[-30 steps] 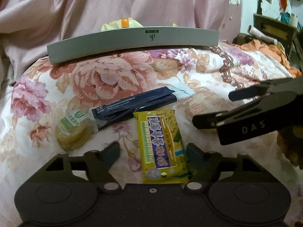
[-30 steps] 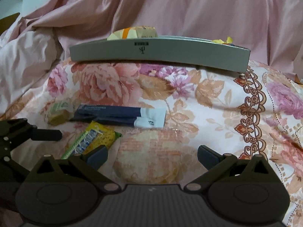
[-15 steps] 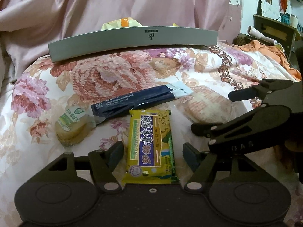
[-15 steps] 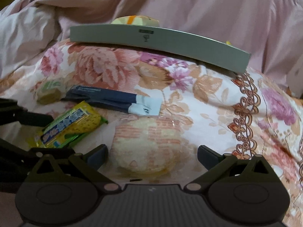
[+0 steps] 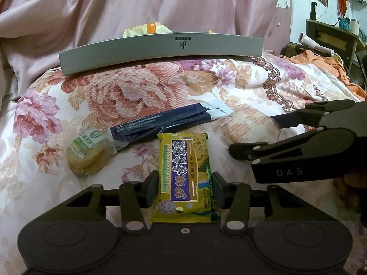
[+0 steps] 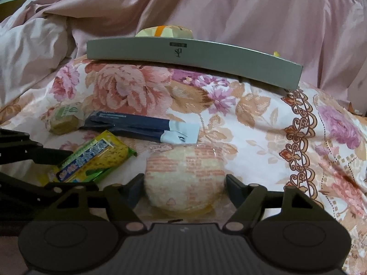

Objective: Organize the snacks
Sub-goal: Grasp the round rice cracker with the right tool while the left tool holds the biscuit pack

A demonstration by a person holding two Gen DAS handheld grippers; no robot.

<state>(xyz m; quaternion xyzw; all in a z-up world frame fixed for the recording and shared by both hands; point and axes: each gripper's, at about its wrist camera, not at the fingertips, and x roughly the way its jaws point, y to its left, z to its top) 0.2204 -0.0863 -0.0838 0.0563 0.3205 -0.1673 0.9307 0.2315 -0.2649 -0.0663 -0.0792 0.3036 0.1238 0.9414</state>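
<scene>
1. Snacks first: the yellow foil-wrapped cracker packet (image 5: 187,176) lies on the floral bedspread (image 5: 142,91), and the left gripper (image 5: 185,188) has just been closing; its pads now press the packet's long edges.
2. The right gripper (image 6: 184,188) has been closing too, its fingers hugging the round clear-wrapped rice cake (image 6: 184,178); real pressure, I cannot tell.
3. The grey shallow box (image 6: 195,57) waits behind, already holding a yellow pack.
4. Risks: slick film could slip on lifting, the brittle cake could crack, and the two grippers sit close enough to collide.
</scene>
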